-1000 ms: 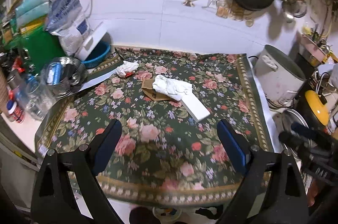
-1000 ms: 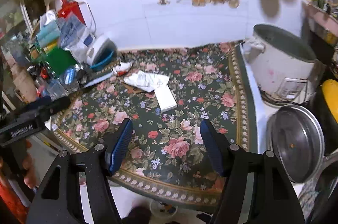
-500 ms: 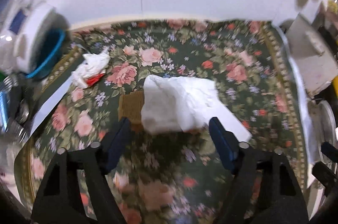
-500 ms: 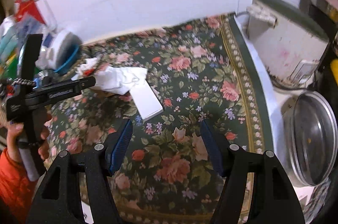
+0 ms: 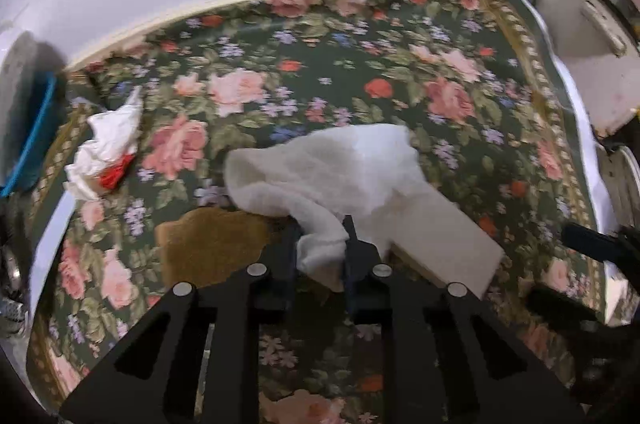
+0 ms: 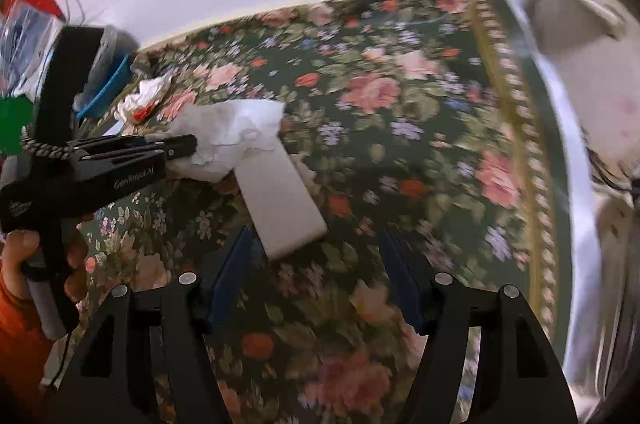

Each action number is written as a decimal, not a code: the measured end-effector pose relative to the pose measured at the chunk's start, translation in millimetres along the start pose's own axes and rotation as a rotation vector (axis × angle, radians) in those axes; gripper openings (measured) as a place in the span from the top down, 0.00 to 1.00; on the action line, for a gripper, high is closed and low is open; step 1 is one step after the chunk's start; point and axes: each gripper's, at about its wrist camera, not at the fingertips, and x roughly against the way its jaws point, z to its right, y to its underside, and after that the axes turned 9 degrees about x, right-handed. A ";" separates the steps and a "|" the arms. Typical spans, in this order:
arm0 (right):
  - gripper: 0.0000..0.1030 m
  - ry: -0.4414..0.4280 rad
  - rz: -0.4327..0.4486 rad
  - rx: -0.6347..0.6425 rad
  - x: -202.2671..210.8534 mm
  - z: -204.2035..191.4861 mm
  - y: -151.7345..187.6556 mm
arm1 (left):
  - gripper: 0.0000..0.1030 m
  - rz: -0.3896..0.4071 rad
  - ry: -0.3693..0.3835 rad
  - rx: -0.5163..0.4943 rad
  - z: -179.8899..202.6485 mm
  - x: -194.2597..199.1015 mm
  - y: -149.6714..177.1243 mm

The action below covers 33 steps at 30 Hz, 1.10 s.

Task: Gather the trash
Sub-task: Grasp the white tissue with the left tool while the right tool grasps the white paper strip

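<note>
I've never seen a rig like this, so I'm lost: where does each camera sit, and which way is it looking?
Left wrist: on the left gripper, looking down at the white tissue pinched between its closing jaws.
Right wrist: on the right gripper, jaws open over the floral cloth; a hand holds the left gripper.
Both show the tissue and white box.

Left gripper [image 5: 322, 244] angled steeply down, jaws just closing, pinching white tissue [image 5: 340, 168]. Right gripper [image 6: 316, 264] angled down, jaws apart, nothing between. Hand [image 6: 44, 264] grips left handle.
</note>
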 end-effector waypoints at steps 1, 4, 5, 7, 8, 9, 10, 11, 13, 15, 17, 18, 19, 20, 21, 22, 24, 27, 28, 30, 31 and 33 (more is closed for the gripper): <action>0.39 -0.005 -0.011 0.019 -8.9 -1.8 -3.6 | 0.82 -0.007 0.018 -0.006 2.0 -0.4 -0.2; 0.39 -0.023 -0.035 0.056 -25.9 -6.5 -8.8 | 0.71 -0.024 0.051 -0.022 7.6 -3.4 -3.0; 0.39 -0.027 -0.042 0.065 -30.2 -7.7 -9.0 | 0.67 -0.026 0.058 -0.024 8.9 -4.8 -4.2; 0.39 -0.029 -0.057 0.079 -36.7 -9.9 -8.5 | 0.58 -0.033 0.073 -0.026 11.7 -9.8 -8.2; 0.39 -0.030 -0.063 0.085 -38.8 -10.8 -7.3 | 0.58 -0.037 0.077 -0.028 12.6 -12.2 -9.6; 0.39 -0.031 -0.064 0.090 -39.8 -11.3 -6.4 | 0.58 -0.038 0.078 -0.033 13.8 -14.8 -11.2; 0.39 -0.030 -0.064 0.095 -40.5 -11.7 -5.2 | 0.58 -0.039 0.073 -0.043 16.3 -19.5 -13.4; 0.39 -0.028 -0.064 0.099 -41.2 -11.5 -4.1 | 0.58 -0.039 0.067 -0.050 17.1 -22.2 -14.3; 0.39 -0.027 -0.067 0.100 -42.7 -10.6 -3.0 | 0.63 -0.028 0.034 -0.090 22.6 -28.9 -16.3; 0.39 -0.034 -0.065 0.094 -44.3 -8.9 -2.4 | 0.78 -0.005 -0.008 -0.131 26.7 -31.4 -16.9; 0.39 -0.038 -0.064 0.089 -47.2 -8.2 -3.6 | 0.88 0.010 -0.033 -0.161 27.5 -33.4 -18.1; 0.39 -0.041 -0.064 0.084 -48.5 -7.8 -4.3 | 0.91 0.009 -0.028 -0.165 25.8 -33.2 -19.1; 0.39 -0.050 -0.062 0.078 -50.0 -7.6 -5.1 | 0.92 0.008 -0.022 -0.163 23.2 -31.7 -19.9; 0.39 -0.057 -0.062 0.073 -51.8 -8.4 -5.8 | 0.92 0.009 -0.014 -0.156 20.6 -28.9 -20.8; 0.39 -0.062 -0.062 0.068 -53.8 -9.3 -6.7 | 0.92 0.015 -0.003 -0.145 17.5 -24.2 -21.9; 0.39 -0.065 -0.064 0.067 -56.9 -10.8 -8.4 | 0.93 0.025 0.010 -0.130 13.9 -17.3 -23.5; 0.39 -0.065 -0.067 0.075 -61.6 -14.8 -11.0 | 0.93 0.054 0.034 -0.098 6.5 -0.1 -27.5; 0.39 -0.063 -0.076 0.090 -70.8 -21.9 -14.8 | 0.93 0.116 0.055 -0.057 -3.4 31.4 -34.9; 0.39 -0.062 -0.078 0.095 -72.8 -23.6 -15.5 | 0.93 0.144 0.055 -0.049 -6.9 44.2 -36.5; 0.39 -0.034 -0.071 0.122 -75.3 -29.7 -17.1 | 0.93 0.189 0.048 -0.038 -11.1 64.4 -37.4; 0.39 -0.019 -0.073 0.140 -76.6 -32.8 -17.4 | 0.93 0.210 0.044 -0.034 -12.9 74.3 -37.0; 0.46 0.015 -0.064 0.170 -77.4 -38.9 -17.1 | 0.93 0.243 0.035 -0.025 -15.4 90.5 -35.5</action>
